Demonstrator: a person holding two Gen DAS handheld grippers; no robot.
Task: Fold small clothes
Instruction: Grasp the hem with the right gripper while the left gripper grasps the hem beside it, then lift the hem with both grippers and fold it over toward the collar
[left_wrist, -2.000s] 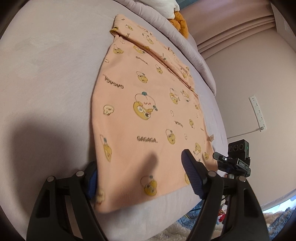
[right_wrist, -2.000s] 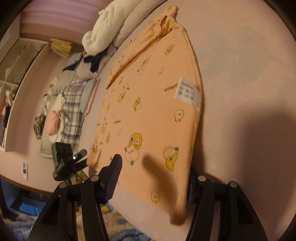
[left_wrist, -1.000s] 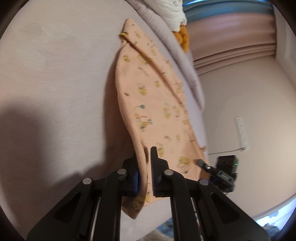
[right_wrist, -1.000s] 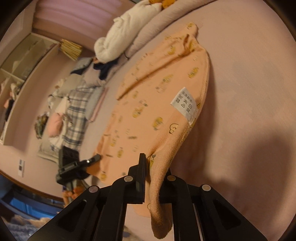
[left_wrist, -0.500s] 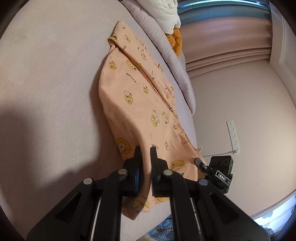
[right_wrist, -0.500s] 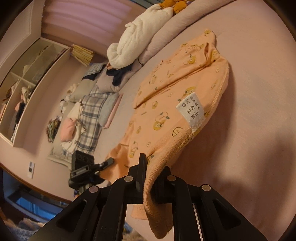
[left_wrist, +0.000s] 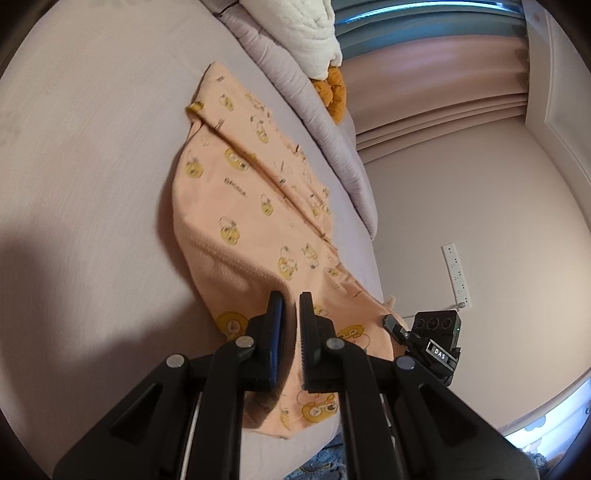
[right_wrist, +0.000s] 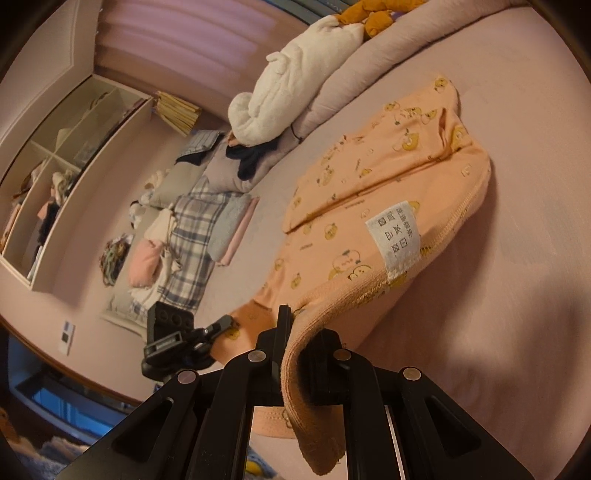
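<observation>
1. Between the jaws of your left gripper sits one near corner of the peach garment; the jaws are clamped on the hem there.
2. Your right gripper has its jaws pinched on the other near corner, with a loose flap of cloth hanging down past them.
3. Ahead of both sets of jaws, the rest of the garment lies spread on the bed, its far end near the long grey bolster.
4. Just beyond the right jaws, the white care label faces up on the raised edge.
5. Expect the cloth to handle as light, soft knit: it sags and drapes between your two holds, and it should not slip much from rubbered pads.
6. Keep your hold on the hem corners, since that stitched edge looks thicker and gives the firmest bite.
7. Compared with two seconds ago, both pairs of jaws were wide apart over a flat garment; now they are shut on it.
8. Since a second ago the near edge has come up off the bed, and more of the printed face shows ahead of the left jaws.
</observation>
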